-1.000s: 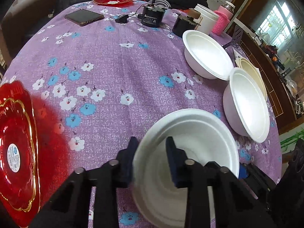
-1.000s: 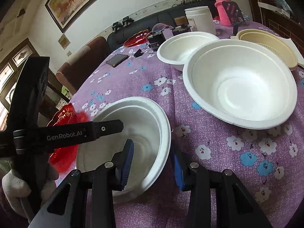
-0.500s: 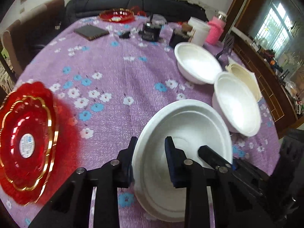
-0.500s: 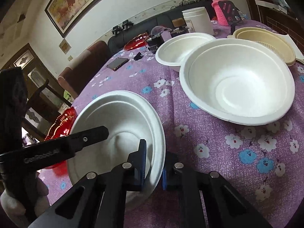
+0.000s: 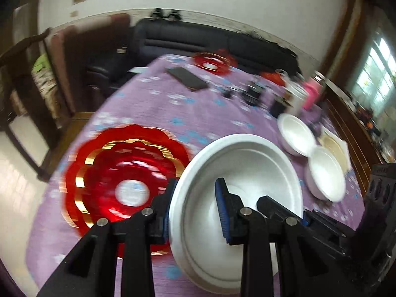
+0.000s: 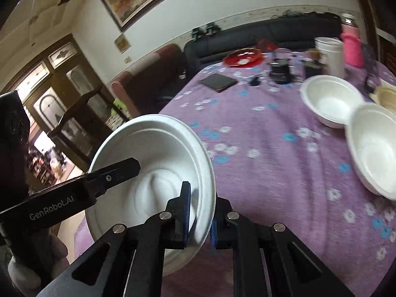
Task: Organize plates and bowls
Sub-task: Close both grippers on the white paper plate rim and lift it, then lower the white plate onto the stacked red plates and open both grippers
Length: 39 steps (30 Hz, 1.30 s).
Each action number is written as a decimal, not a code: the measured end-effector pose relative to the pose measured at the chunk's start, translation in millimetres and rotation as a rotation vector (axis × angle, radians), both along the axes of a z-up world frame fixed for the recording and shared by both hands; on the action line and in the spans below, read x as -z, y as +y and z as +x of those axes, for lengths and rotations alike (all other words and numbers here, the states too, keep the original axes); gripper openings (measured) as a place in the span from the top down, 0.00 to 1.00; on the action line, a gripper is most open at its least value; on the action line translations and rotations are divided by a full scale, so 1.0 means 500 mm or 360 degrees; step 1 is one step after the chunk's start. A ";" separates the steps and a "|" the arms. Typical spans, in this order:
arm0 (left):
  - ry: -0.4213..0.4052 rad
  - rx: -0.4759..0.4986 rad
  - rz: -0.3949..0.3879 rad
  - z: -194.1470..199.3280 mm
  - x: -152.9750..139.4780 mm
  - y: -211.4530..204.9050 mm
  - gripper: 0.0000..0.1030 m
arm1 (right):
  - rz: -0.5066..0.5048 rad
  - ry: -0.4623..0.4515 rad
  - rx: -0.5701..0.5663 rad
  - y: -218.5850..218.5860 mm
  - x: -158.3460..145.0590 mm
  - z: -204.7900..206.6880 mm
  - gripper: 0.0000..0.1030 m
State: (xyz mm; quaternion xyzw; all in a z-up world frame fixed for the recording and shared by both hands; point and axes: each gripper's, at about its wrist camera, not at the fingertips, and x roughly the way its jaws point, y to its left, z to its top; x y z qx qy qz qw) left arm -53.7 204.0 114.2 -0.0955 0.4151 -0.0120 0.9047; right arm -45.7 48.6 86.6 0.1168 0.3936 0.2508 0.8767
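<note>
Left wrist view: the left hand-held gripper [image 5: 195,212] is clamped on the near-left rim of a white bowl [image 5: 247,170], one pad outside the wall and one inside. The bowl is tilted and sits above the purple flowered surface [image 5: 153,104]. The right hand-held gripper [image 5: 303,219] grips the bowl's opposite rim. A red plate [image 5: 111,173] lies on the surface just left of the bowl. Two more white bowls [image 5: 295,133] [image 5: 326,170] rest touching each other at right, well apart from the held one, with a beige dish [image 5: 334,146] beside them. The picture is blurred.

Right wrist view: the right hand-held gripper [image 6: 200,216] is clenched on the rim of the white bowl [image 6: 153,148], held off the surface [image 6: 272,160]. The left hand-held gripper [image 6: 118,170] reaches in from the left; a gloved hand [image 6: 37,267] holds it.
</note>
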 end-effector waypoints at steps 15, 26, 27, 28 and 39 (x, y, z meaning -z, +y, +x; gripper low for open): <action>0.0317 -0.0223 -0.0107 0.113 0.137 0.214 0.72 | -0.0275 0.0195 -0.0126 0.225 0.088 0.118 0.85; 0.0219 -0.0236 -0.0232 0.110 0.122 0.243 0.49 | -0.0399 0.0132 -0.0099 0.250 0.106 0.124 0.83; 0.0191 -0.0244 -0.0235 0.102 0.114 0.246 0.48 | -0.0414 0.0116 -0.0099 0.252 0.105 0.125 0.79; 0.0165 -0.0252 -0.0239 0.092 0.105 0.249 0.47 | -0.0425 0.0093 -0.0092 0.253 0.104 0.124 0.77; -0.0197 -0.0345 -0.0147 -0.032 -0.008 0.217 0.31 | -0.0274 -0.0075 -0.0003 0.182 0.041 0.076 0.66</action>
